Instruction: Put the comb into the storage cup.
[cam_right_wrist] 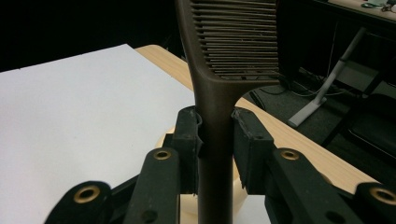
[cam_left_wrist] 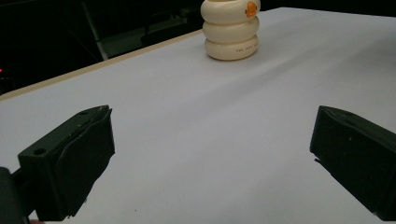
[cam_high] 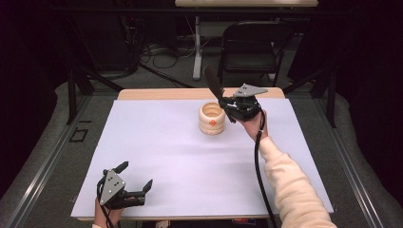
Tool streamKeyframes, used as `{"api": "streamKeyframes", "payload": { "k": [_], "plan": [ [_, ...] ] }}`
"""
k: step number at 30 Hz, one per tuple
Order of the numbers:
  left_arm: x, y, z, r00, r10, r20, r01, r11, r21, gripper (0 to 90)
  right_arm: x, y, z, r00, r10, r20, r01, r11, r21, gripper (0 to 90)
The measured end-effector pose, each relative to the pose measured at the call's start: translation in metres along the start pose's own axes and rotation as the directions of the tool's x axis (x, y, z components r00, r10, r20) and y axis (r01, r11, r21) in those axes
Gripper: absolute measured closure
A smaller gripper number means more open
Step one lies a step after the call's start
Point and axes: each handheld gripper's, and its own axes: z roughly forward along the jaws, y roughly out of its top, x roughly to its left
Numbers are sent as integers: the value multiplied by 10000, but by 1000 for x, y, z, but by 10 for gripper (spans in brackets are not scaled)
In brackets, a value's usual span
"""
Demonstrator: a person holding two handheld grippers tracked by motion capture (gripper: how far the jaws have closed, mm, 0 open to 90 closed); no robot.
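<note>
A cream ribbed cup (cam_high: 212, 118) with an orange mark stands at the far middle of the white table cover (cam_high: 166, 152). My right gripper (cam_high: 227, 102) hovers at the cup's right rim, shut on the handle of a dark brown comb (cam_high: 214, 81), whose toothed end tilts up and away to the left. In the right gripper view both pads press on the comb (cam_right_wrist: 224, 70) handle at my right gripper (cam_right_wrist: 215, 135), with the cup (cam_right_wrist: 169, 139) just beneath. My left gripper (cam_high: 136, 175) rests open at the front left corner, nothing between its jaws. The left gripper view has my left gripper (cam_left_wrist: 210, 154) facing the distant cup (cam_left_wrist: 231, 30).
The table's wooden far edge (cam_high: 157, 93) runs just behind the cup. Beyond it on the floor stand a black folding chair (cam_high: 252, 47) and a white stand leg (cam_high: 197, 47) among cables. A black cable (cam_high: 259, 161) trails from the right gripper along the sleeve.
</note>
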Motion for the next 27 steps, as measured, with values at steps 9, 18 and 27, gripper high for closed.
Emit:
{"api": "streamKeyframes", "payload": {
  "k": [9,18,27],
  "plan": [
    [0,0,0,10000,-24,11,24,10000,2,0,0,6,6,10000,9,9,-9,9999,-165,725],
    [0,0,0,10000,-24,9,24,10000,6,0,0,10,13,10000,-35,-81,32,9996,-277,725],
    [0,0,0,10000,-26,-4,26,10000,-9,0,0,12,17,10000,7,-79,-10,9994,-340,725]
  ]
}}
